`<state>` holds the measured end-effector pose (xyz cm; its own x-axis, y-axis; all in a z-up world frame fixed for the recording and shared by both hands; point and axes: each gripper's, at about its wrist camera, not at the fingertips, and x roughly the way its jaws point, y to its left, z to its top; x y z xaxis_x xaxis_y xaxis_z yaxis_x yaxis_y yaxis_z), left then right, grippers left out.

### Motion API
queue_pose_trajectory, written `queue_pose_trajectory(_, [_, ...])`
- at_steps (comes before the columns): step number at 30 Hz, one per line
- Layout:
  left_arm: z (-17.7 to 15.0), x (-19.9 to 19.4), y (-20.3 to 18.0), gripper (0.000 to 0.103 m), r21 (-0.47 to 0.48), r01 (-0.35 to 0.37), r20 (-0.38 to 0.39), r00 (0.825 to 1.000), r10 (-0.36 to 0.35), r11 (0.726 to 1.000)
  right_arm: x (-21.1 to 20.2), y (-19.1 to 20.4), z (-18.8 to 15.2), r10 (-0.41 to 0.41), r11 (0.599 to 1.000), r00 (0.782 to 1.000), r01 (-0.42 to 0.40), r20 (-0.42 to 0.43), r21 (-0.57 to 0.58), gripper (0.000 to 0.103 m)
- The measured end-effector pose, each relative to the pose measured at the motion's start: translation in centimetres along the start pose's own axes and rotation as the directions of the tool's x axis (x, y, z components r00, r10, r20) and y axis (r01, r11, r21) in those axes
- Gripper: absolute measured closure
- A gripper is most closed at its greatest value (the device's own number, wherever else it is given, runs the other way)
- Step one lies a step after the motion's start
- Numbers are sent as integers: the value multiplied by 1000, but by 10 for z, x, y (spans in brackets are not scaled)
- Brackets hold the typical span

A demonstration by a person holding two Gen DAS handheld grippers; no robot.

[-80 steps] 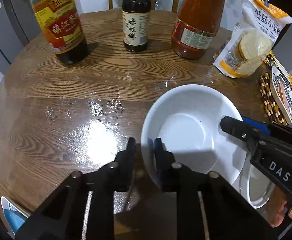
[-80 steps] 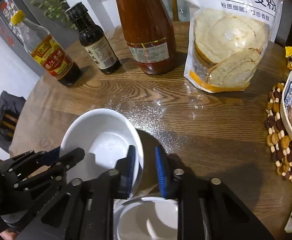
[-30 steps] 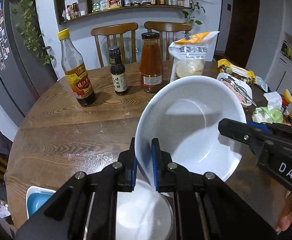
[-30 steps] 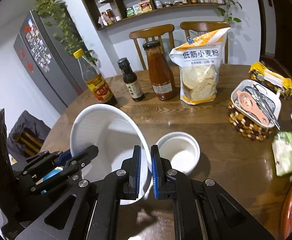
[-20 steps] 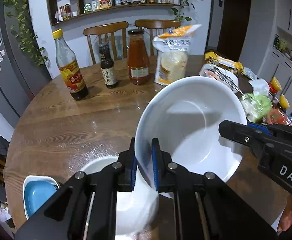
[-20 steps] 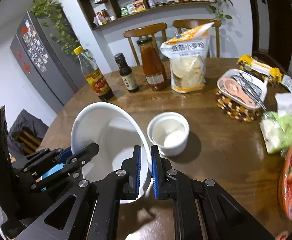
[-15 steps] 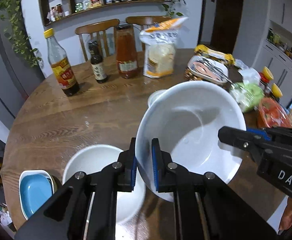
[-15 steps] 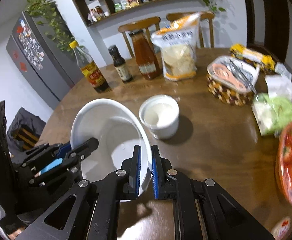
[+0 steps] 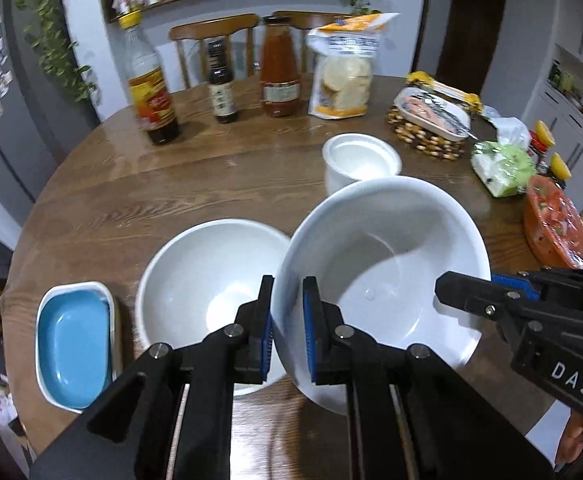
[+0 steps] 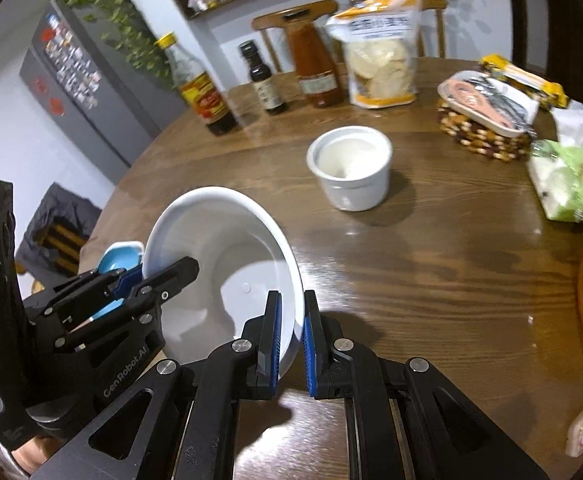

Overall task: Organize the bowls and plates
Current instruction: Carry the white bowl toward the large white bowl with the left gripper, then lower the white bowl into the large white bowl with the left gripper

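Item: large white bowl (image 9: 379, 264), which you carry tilted, left gripper (image 9: 285, 328) and right gripper (image 10: 291, 336) each clenched on opposite rims, presumably for nesting into second white bowl (image 9: 207, 280).

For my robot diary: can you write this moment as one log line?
left gripper: shut on held bowl rim | right gripper: shut on rim | second bowl: on table

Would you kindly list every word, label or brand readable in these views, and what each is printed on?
"DAS": on the right tool's body.
"GenRobot.AI": on the left tool's body.
Yellow-capped bottle label: blurred, unreadable.
Dark bottle label: too small.
Red sauce bottle label: blurred.
Flour bag print: blurred.
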<state>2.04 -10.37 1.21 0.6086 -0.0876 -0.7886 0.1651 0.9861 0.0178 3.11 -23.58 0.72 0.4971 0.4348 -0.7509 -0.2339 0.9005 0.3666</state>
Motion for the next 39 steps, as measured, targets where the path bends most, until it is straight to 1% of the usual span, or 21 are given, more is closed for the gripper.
queue_pose_trajectory(4, [-3,-1,18,90,-34,-36,-1,999,36,999,11,15,4,27,999,1000,-27,-14,-32,91])
queue_pose_trajectory(10, [-4,-2,38,90,-70,-70,-5,998,70,995,24,33,9,49,996,998,-51,-31,-67,91])
queue_pose_trajectory(19, [12,-3,69,89,-106,-90,-7,996,89,990,30,57,34,65,991,998,-67,-17,-112,91])
queue_pose_trajectory(22, [15,3,77,88,-126,-86,-30,996,83,988,37,61,40,65,991,997,-68,-30,-113,91])
queue_pose_trajectory(26, [12,16,86,87,-151,-80,-76,995,69,985,51,65,39,58,991,996,-65,-67,-113,91])
queue_pose_trajectory(31, [5,30,88,87,-145,-92,-116,990,75,985,66,65,32,45,993,993,-57,-113,-106,91])
queue_pose_trajectory(39, [-2,46,90,88,-129,-85,-162,985,63,988,82,63,27,16,994,987,-33,-163,-100,91])
